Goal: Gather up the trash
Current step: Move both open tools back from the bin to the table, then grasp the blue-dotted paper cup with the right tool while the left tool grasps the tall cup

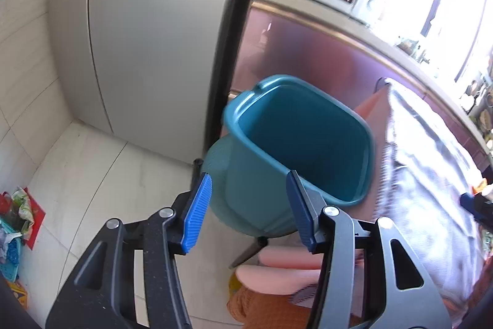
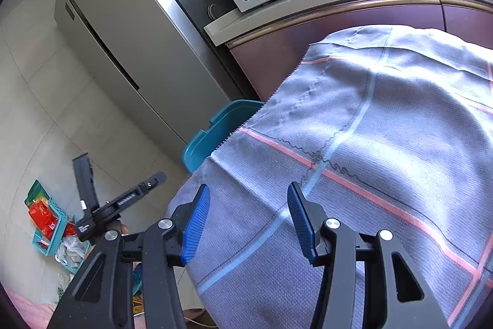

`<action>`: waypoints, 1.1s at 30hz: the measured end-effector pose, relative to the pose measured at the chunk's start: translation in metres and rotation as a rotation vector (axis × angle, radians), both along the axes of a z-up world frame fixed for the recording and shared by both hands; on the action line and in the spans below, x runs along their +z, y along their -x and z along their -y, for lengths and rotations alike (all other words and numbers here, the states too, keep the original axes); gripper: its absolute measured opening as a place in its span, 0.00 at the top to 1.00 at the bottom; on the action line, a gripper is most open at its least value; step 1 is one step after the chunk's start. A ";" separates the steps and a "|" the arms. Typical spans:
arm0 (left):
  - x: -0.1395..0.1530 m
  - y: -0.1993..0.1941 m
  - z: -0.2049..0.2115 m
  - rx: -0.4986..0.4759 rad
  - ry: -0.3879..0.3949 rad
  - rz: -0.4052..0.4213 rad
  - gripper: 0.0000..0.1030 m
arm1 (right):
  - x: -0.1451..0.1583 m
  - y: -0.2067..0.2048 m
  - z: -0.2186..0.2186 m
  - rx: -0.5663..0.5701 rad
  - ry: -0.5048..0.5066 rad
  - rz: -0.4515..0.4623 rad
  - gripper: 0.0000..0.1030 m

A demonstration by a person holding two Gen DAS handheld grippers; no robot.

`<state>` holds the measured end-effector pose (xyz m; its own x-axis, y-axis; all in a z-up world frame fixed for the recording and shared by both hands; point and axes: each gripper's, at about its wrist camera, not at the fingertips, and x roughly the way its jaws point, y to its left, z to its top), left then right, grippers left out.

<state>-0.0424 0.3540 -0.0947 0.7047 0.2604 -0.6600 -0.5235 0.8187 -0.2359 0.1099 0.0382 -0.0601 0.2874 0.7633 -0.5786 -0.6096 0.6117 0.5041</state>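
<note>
Left gripper [image 1: 249, 211]: jaws spread, empty, before teal trash bin [image 1: 295, 144]. Right gripper [image 2: 248, 219]: jaws spread, empty, above checked tablecloth [image 2: 385, 144]. Bin beside refrigerator [image 1: 148, 36].

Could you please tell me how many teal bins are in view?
1: the teal bin stands on a chair by the fridge, beside the cloth-covered table; others may be hidden.

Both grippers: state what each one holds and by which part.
Nothing is held. The left gripper is open in front of the teal bin; the right gripper is open over the tablecloth.
</note>
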 end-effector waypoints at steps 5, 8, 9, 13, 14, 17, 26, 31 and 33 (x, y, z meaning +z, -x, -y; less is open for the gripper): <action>0.052 0.002 0.049 -0.179 -0.087 0.165 0.36 | 0.011 0.015 0.031 -0.044 0.006 0.067 0.47; 0.075 -0.007 0.098 -0.360 -0.147 0.230 0.30 | 0.022 0.029 0.059 -0.080 0.019 0.134 0.44; 0.078 -0.012 0.112 -0.423 -0.140 0.242 0.29 | 0.026 0.034 0.071 -0.099 0.028 0.155 0.44; 0.079 -0.040 0.176 -0.654 -0.099 0.255 0.28 | 0.037 0.049 0.123 -0.209 0.044 0.204 0.40; 0.078 -0.048 0.193 -0.701 -0.102 0.251 0.28 | 0.040 0.051 0.136 -0.244 0.058 0.211 0.40; 0.078 -0.067 0.241 -0.813 -0.123 0.250 0.27 | 0.045 0.050 0.177 -0.363 0.107 0.230 0.40; 0.077 -0.139 0.357 -1.005 -0.187 0.230 0.25 | 0.041 -0.019 0.283 -0.666 0.222 0.149 0.32; 0.071 -0.174 0.395 -1.032 -0.223 0.215 0.25 | 0.029 -0.063 0.300 -0.689 0.291 0.107 0.19; 0.069 -0.183 0.404 -1.049 -0.223 0.214 0.24 | 0.022 -0.074 0.299 -0.683 0.299 0.084 0.19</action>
